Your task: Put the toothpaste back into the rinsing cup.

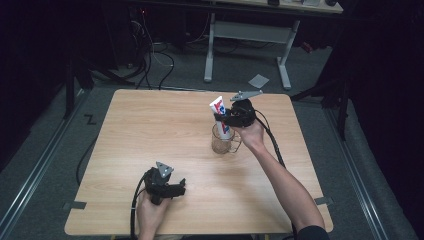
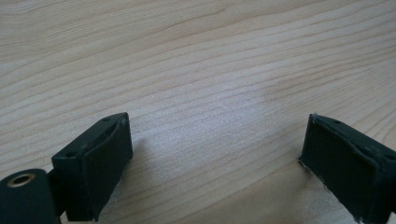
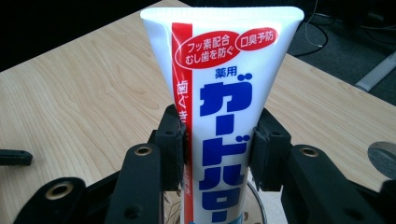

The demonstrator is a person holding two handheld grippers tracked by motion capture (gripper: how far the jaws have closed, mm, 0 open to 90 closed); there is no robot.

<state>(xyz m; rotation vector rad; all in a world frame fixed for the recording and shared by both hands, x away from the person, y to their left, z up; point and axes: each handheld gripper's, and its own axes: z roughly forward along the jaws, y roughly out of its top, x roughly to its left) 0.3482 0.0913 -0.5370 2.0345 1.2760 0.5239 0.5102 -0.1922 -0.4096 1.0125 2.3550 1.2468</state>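
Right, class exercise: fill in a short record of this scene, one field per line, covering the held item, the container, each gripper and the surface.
held item: white toothpaste tube with red and blue Japanese print, upright
container: clear glass mug with handle, tube's lower end inside it
right gripper: shut on the tube's sides, above the mug
left gripper: open, nothing between its jaws, near the table's front edge
surface: light wooden table
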